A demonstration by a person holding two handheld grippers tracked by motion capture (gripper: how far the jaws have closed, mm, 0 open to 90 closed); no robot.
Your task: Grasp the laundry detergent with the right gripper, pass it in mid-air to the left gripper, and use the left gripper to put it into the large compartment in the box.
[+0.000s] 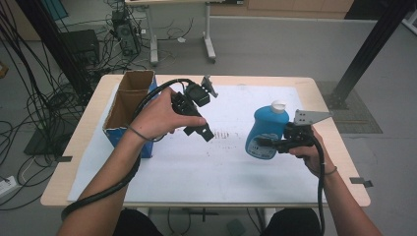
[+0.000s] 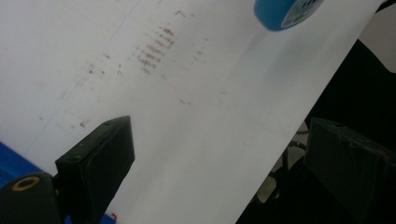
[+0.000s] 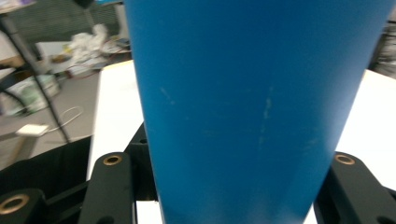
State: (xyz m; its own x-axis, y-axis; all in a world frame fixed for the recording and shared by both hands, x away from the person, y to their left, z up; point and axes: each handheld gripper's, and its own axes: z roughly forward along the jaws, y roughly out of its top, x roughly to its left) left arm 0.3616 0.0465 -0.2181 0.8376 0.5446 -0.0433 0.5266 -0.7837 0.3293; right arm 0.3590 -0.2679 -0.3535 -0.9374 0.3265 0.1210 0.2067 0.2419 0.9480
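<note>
A blue plastic bottle [image 1: 267, 129] with a white cap [image 1: 279, 104] hangs tilted over the right half of the white sheet. My right gripper [image 1: 273, 143] is shut on its lower body from the right. In the right gripper view the bottle's blue wall [image 3: 252, 102] stands between my two black jaws. My left gripper [image 1: 196, 118] is held up over the table's middle left. Its jaws stand wide apart with nothing between them [image 2: 224, 154]. The bottle's base [image 2: 285, 9] shows at the top of the left gripper view.
An open cardboard box [image 1: 129, 105] with blue sides stands at the table's left edge. The white sheet [image 1: 196, 167] covers most of the wooden table and bears faint reddish marks [image 1: 228, 133] at its middle. Cables and a desk stand on the floor beyond.
</note>
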